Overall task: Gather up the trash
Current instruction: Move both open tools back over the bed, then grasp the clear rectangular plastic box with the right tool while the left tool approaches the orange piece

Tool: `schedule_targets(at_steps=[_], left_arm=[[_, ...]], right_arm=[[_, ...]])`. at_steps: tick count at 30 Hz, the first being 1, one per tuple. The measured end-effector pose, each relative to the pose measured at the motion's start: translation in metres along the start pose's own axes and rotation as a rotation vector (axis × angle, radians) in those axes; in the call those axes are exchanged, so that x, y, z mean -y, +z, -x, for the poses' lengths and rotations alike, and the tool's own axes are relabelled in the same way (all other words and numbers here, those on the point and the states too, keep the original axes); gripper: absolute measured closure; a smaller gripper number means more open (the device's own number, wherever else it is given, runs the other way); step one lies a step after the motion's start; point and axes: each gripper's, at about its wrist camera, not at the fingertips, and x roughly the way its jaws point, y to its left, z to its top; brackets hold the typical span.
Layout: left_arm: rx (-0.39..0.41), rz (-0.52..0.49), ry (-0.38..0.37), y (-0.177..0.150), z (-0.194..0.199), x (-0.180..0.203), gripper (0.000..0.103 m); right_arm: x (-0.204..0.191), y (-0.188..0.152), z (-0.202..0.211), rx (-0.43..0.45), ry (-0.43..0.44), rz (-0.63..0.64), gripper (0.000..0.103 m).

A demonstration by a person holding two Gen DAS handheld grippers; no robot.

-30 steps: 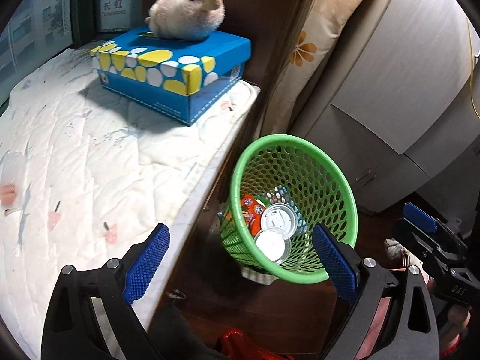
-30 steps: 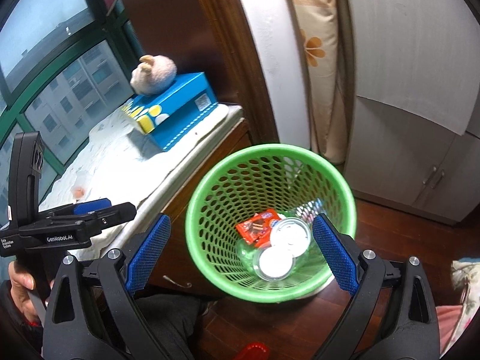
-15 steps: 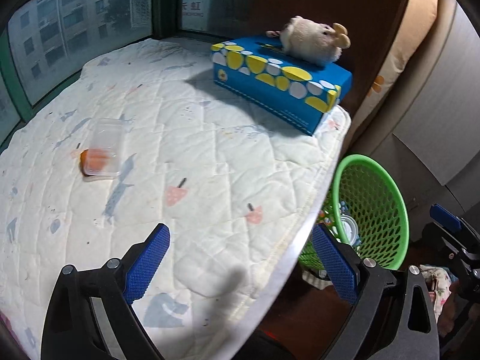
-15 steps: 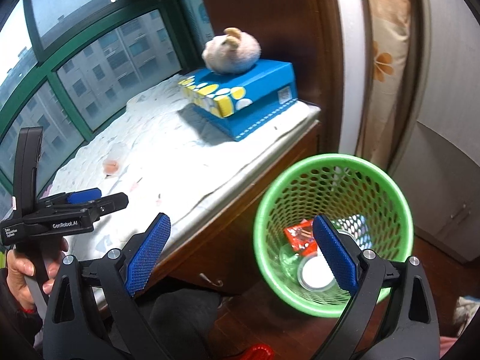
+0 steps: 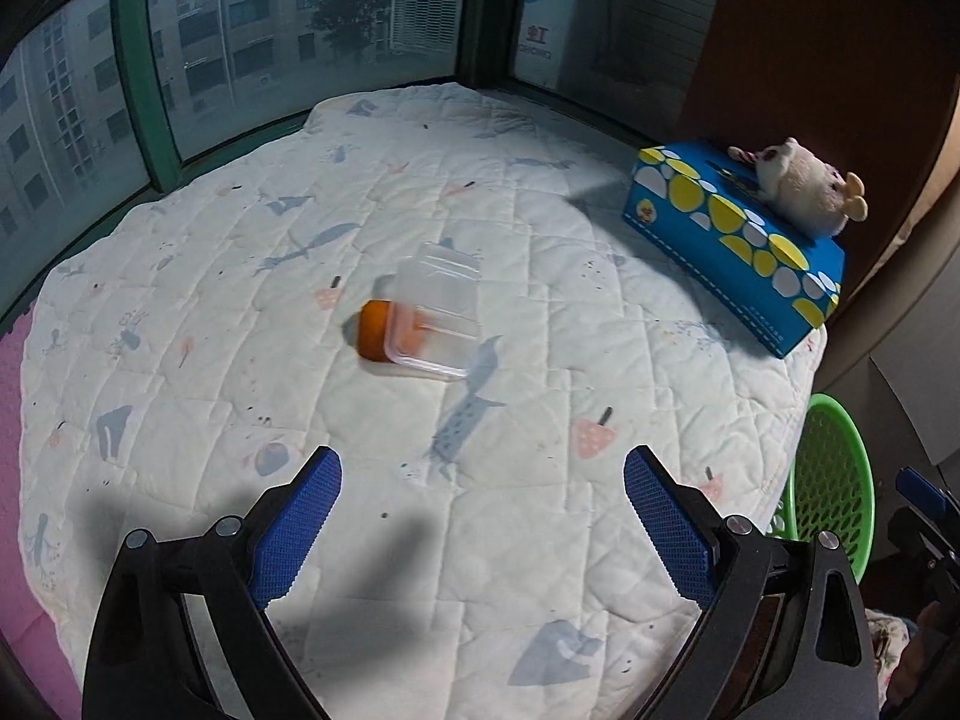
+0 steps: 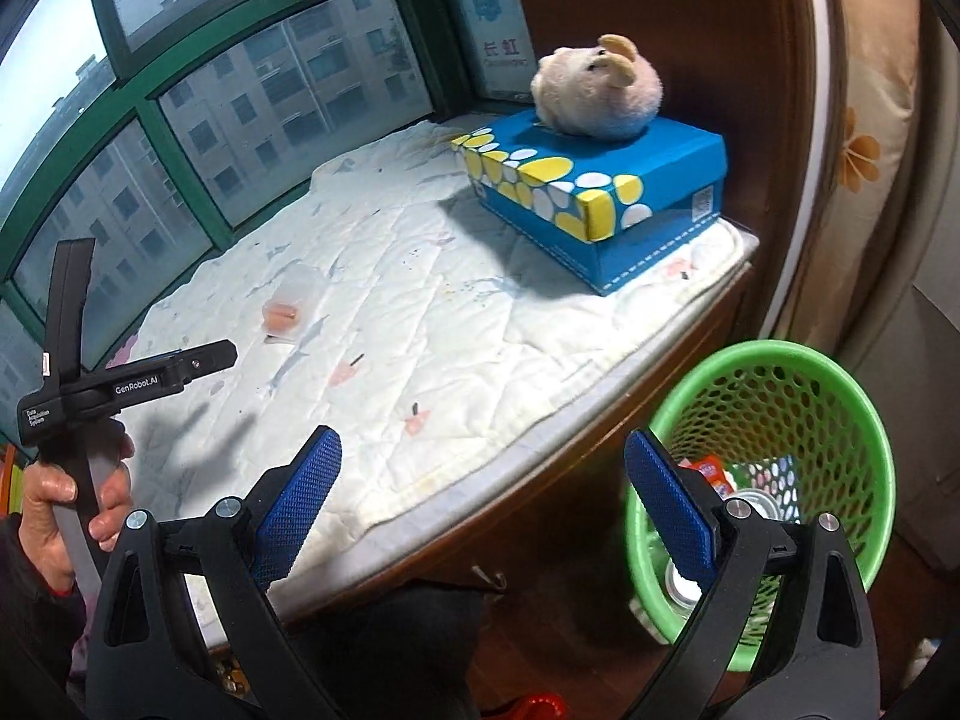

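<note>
Since a second ago the left tongs (image 5: 483, 504) have swung away from the green basket (image 6: 774, 360) and now face the quilted window-seat pad (image 5: 540, 540), hanging above it with both blue pads spread wide and nothing between them. The right tongs (image 6: 483, 504) have turned the same way, so the basket now sits at the lower right of their view instead of straight ahead; they too are released and carry nothing.

The trash left on the pad is a clear plastic container (image 5: 435, 318) lying on its side near the middle, with an orange piece (image 5: 373, 330) at its open end, touching it. From the right wrist view the container (image 6: 294, 294) shows small and far off, well apart from the basket.

The basket stands on the wooden floor just beside the window seat's edge; inside it lie a red wrapper (image 6: 711, 471) and a round can lid (image 6: 759, 504). In the left wrist view only a slice of the basket (image 5: 831, 480) shows past the pad's right edge.

A blue box with yellow and white spots (image 5: 738, 246) rests at the pad's far right corner, with a plush toy (image 5: 804, 189) on top of it.
</note>
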Motion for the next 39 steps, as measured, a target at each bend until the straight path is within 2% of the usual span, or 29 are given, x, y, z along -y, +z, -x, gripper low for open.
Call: schedule_targets(at_steps=[9, 21, 32, 39], left_arm=[[-0.008, 0.081, 0.057, -0.001, 0.000, -0.061, 0.011], [-0.026, 0.158, 0.087, -0.009, -0.004, -0.111, 0.011], [-0.050, 0.186, 0.087, -0.016, -0.017, -0.131, 0.011], [-0.064, 0.192, 0.087, -0.019, -0.024, -0.136, 0.011]], right_arm=[[-0.064, 0.036, -0.052, -0.063, 0.115, 0.049, 0.011], [-0.134, 0.077, -0.126, -0.154, 0.227, 0.074, 0.019], [-0.160, 0.100, -0.192, -0.232, 0.237, 0.025, 0.028], [-0.161, 0.104, -0.228, -0.293, 0.219, -0.014, 0.034]])
